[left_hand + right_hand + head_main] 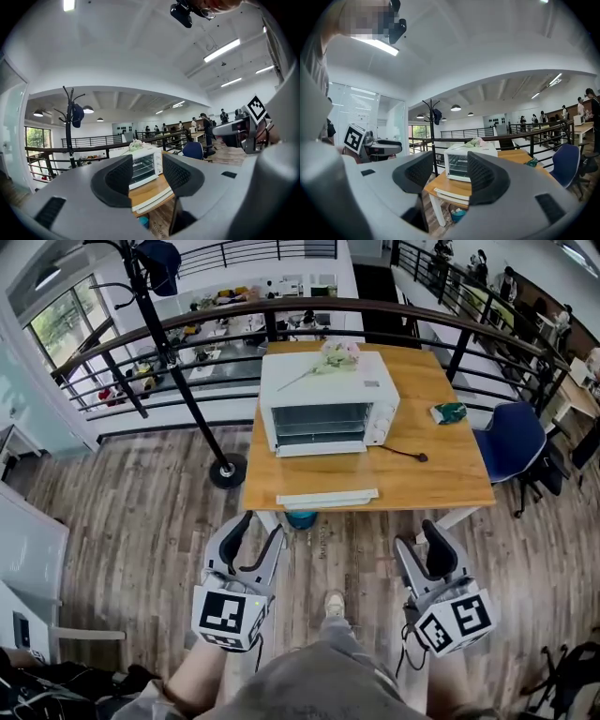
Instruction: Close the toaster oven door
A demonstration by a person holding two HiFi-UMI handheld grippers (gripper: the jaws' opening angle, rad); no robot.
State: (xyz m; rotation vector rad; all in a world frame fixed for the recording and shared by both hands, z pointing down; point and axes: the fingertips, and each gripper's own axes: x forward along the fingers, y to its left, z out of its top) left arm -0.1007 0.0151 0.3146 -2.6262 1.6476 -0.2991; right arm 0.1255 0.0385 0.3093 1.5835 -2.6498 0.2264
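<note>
A white toaster oven (328,404) stands at the back middle of a wooden table (441,474). Its racks show through the front, and its door (322,448) appears folded down onto the table. My left gripper (261,526) and right gripper (419,538) hover side by side over the wood floor, well short of the table's near edge. Both are open and empty. In the left gripper view the toaster oven (144,166) shows far off between the left gripper's (147,176) jaws. The right gripper (451,176) likewise frames the toaster oven (459,164).
A flat white stack (327,498) lies at the table's front edge, a green packet (448,412) and a black cable (403,454) to the right. Pale flowers (339,352) rest on the oven. A coat stand (178,371), a railing (281,307) and a blue chair (511,442) surround the table.
</note>
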